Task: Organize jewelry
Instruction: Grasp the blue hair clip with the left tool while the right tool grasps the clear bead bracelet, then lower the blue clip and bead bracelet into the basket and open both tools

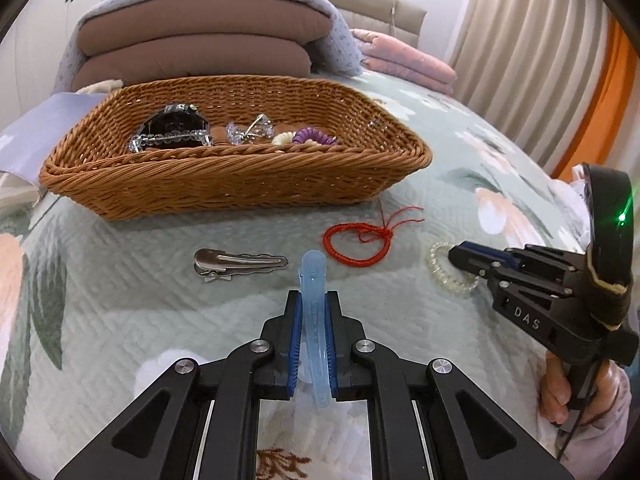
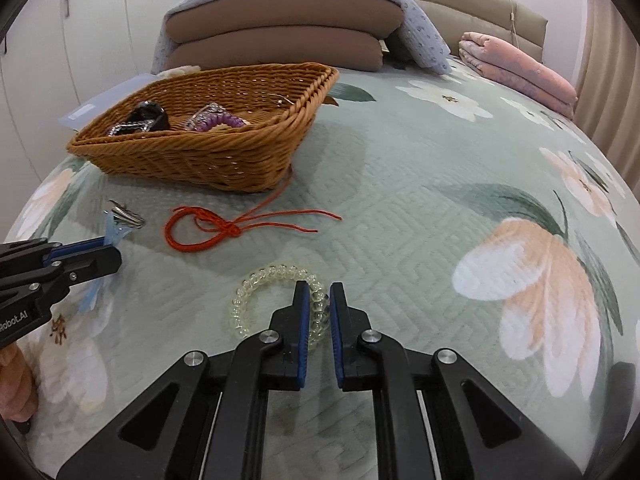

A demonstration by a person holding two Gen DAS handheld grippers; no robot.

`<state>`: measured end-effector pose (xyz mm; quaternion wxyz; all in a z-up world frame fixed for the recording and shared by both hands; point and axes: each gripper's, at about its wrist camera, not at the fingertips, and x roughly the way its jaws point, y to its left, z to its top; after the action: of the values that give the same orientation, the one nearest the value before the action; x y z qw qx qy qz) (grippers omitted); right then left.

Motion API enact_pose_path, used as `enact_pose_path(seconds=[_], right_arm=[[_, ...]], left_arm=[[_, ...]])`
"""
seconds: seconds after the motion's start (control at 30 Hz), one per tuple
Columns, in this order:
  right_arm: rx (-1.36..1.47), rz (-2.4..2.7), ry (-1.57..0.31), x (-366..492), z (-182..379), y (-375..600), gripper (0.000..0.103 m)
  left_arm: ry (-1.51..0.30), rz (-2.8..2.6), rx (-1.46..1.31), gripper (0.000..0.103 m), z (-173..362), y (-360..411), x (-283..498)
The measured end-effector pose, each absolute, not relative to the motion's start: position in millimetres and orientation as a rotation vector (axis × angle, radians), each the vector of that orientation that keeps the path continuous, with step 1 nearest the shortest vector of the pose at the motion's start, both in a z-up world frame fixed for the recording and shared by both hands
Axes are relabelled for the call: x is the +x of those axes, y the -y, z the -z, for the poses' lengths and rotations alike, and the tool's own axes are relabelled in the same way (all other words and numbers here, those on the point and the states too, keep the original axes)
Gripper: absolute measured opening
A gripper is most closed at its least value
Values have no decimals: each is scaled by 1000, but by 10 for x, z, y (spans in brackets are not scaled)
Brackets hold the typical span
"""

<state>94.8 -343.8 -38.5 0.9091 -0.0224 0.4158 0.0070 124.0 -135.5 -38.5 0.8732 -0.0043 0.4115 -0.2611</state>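
Note:
My left gripper (image 1: pixel 313 300) is shut on a light blue hair clip (image 1: pixel 314 276) just above the quilt; both show in the right wrist view (image 2: pixel 112 250). My right gripper (image 2: pixel 319 294) is narrowly apart with the right side of a clear coil hair tie (image 2: pixel 244 304) between its pads; whether they press it is unclear. It shows in the left wrist view (image 1: pixel 456 258) over the tie (image 1: pixel 434 260). A red cord bracelet (image 1: pixel 358 240) and a silver clip (image 1: pixel 240 262) lie before the wicker basket (image 1: pixel 224 184), which holds several jewelry pieces.
Stacked brown cushions (image 1: pixel 200 40) under a blue blanket stand behind the basket. A folded pink blanket (image 2: pixel 520 68) lies at the back right. The floral quilt (image 2: pixel 440 200) stretches to the right. Curtains (image 1: pixel 520 40) hang at the far right.

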Motion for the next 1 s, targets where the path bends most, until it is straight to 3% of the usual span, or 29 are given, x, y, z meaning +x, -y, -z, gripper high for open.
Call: enact_pose_path(seconds=[0.73, 1.0], right_arm=[[74, -97, -738, 760, 118, 3503, 12], [90, -42, -659, 818, -300, 3439, 12]], left_arm=[[-765, 600, -63, 11, 234, 1218, 1085], [-724, 589, -95, 11, -187, 986, 1174]])
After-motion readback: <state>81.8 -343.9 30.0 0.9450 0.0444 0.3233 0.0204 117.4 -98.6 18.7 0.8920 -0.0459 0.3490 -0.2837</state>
